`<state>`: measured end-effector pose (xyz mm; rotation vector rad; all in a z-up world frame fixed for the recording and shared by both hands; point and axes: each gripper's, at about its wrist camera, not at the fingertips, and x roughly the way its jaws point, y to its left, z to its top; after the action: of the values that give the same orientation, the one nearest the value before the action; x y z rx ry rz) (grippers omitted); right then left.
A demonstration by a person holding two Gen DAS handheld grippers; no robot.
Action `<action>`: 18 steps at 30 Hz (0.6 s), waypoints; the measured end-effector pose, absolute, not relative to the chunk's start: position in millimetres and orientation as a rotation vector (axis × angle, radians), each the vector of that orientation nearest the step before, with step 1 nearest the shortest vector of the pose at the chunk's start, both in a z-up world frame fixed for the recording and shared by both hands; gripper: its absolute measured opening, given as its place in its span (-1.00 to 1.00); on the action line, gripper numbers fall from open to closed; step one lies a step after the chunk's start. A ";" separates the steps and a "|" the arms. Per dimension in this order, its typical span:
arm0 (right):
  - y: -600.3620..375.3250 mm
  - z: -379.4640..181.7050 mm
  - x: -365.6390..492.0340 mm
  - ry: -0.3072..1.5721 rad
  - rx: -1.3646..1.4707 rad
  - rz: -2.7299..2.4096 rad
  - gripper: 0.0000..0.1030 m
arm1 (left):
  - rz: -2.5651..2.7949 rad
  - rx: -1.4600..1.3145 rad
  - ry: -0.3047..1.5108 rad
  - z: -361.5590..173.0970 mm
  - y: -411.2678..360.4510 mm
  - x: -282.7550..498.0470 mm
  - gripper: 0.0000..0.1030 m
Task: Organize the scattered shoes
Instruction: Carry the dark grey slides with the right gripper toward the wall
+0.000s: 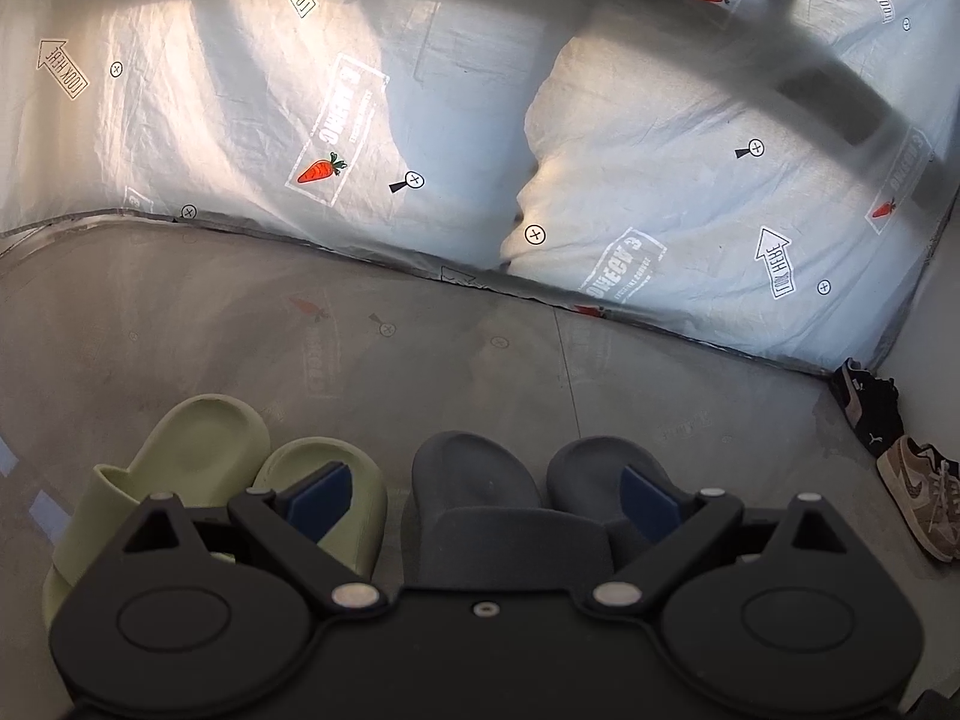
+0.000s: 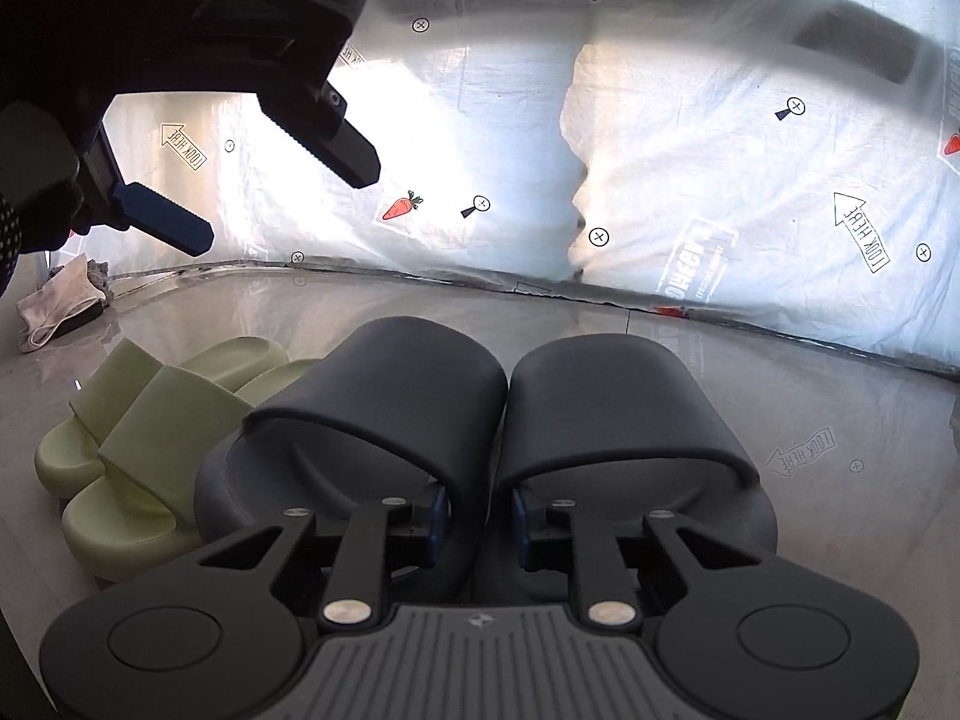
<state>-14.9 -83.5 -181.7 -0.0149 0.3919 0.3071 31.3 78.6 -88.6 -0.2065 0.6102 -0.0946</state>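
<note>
Shoes lie in a row on the glossy grey floor [image 2: 810, 384]: two dark grey slides [image 2: 384, 402] side by side, touching along their inner edges, and two pale green slides [image 2: 150, 438] just to their left, also pressed together. In the right wrist view the toe ends of both pairs point toward the camera and the heels point toward the far wall. Two sneakers stand apart from the row at the far right, against the corner: a black one [image 1: 867, 405] and, nearer, a brown and tan one [image 1: 921, 495].

That makes six shoes in all.

The right gripper [image 2: 480, 519] has its tongs drawn close together, one blue pad inside each dark slide, squeezing the two adjoining inner walls between them. The left gripper [image 1: 486, 495] hangs above the row with its tongs spread wide and nothing between them; seen from the right wrist it sits high at the left, clear of the shoes.

Beyond the heels a wide strip of bare floor runs to the printed plastic sheet [image 1: 252, 120] that hangs along the far edge. Open floor also lies to the right of the dark pair. A crumpled cloth [image 2: 60, 306] lies at the far left where sheet meets floor.
</note>
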 end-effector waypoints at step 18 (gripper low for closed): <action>-199.3 -103.4 -4.4 0.214 0.006 0.074 -0.50 | -0.200 -0.208 0.487 -35.2 -4.8 53.5 0.88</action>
<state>-4.4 -199.3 -103.4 0.0058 0.2137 0.0744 53.5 -4.8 -35.2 -0.2083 0.4875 -0.1996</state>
